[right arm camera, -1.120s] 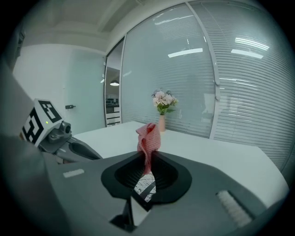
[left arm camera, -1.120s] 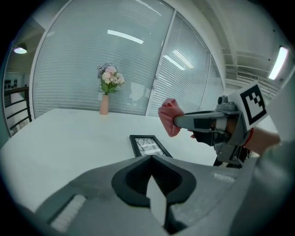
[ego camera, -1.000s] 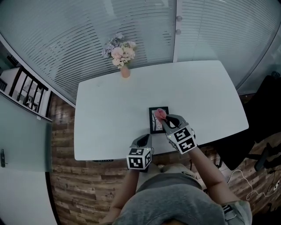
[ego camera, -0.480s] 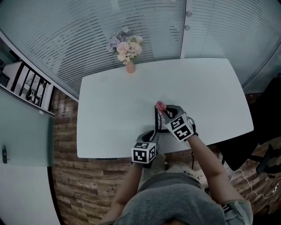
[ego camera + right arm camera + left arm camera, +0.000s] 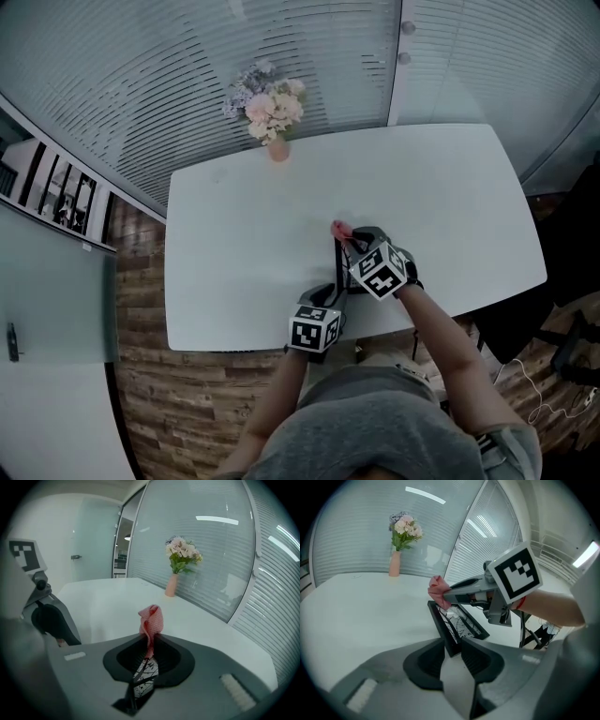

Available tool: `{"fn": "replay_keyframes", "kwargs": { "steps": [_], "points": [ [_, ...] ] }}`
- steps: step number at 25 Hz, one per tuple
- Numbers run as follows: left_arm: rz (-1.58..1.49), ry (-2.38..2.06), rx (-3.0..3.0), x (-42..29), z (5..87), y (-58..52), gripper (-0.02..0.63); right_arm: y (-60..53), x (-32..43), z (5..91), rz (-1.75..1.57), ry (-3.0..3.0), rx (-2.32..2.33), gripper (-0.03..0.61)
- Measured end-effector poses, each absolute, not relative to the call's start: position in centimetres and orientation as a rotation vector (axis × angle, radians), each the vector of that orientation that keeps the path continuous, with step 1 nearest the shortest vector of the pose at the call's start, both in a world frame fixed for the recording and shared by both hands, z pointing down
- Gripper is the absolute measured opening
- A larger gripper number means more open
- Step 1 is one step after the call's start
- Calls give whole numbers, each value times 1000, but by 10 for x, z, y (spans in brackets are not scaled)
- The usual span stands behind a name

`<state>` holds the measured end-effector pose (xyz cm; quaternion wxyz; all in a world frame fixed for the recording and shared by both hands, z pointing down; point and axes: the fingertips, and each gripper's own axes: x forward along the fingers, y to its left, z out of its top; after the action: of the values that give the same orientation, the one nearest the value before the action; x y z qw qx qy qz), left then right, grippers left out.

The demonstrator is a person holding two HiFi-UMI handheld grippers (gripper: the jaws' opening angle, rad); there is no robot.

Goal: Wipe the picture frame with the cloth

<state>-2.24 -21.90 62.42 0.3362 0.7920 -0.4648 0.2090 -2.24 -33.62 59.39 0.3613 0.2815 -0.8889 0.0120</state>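
The left gripper (image 5: pixel 452 651) has its fingers shut tight on the near edge of the picture frame (image 5: pixel 452 626). The frame sits by the tabletop's (image 5: pixel 244 234) 6 o'clock side. The right gripper (image 5: pixel 150 641) pinches the pink cloth (image 5: pixel 152 616) at the frame's 12 o'clock end.

cloth (image 5: pixel 151 618): pink (dotted weave) | picture frame (image 5: pixel 441 627): black | table (image 5: pixel 234 234): white | vase (image 5: pixel 278 150): pale pink

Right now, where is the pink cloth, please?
In the right gripper view the pink cloth is pinched in the right gripper, at the far corner of the picture frame, near the front edge of the table.
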Motion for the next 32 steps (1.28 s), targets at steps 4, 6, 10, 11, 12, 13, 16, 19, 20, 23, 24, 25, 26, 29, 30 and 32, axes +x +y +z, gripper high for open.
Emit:
{"fn": "replay_keyframes", "kwargs": {
  "steps": [4,6,10,11,12,13,16,19,20,23,24,25,26,29,30,32],
  "points": [
    [584,-1180,2071,-20,627,-220,98,-341,-23,603,24,-2268,714,43],
    [588,-1165,2069,-20,628,-221,98,-343,-23,606,24,-2264,713,43],
    [584,-1148,2056,-21,628,-221,98,-342,-24,608,27,-2267,706,41],
    [584,-1147,2053,-21,629,-221,98,-342,-24,608,29,-2268,704,41],
    [583,-1148,2051,-22,629,-221,98,-342,-24,609,31,-2268,701,41],
    [583,-1151,2048,-22,629,-222,98,-341,-24,610,33,-2269,697,41],
    [581,-1157,2044,-21,629,-220,98,-336,-23,611,37,-2271,682,41],
    [582,-1159,2045,-20,629,-220,97,-331,-21,612,43,-2271,669,40],
    [583,-1161,2045,-20,629,-220,97,-329,-21,613,47,-2271,665,40],
    [584,-1169,2042,-20,629,-221,97,-325,-19,615,58,-2268,651,40],
    [584,-1173,2041,-20,629,-220,97,-324,-19,615,61,-2266,645,40],
    [585,-1177,2039,-20,629,-220,96,-322,-19,616,63,-2265,638,40],
    [586,-1181,2038,-20,629,-220,95,-320,-19,616,63,-2264,630,40],
    [592,-1184,2030,-21,631,-221,95,-315,-19,618,68,-2265,612,40],
    [592,-1182,2027,-22,631,-222,95,-313,-18,619,70,-2266,609,40],
    [595,-1183,2026,-22,630,-221,95,-308,-18,618,71,-2269,603,40]
  ]
}}
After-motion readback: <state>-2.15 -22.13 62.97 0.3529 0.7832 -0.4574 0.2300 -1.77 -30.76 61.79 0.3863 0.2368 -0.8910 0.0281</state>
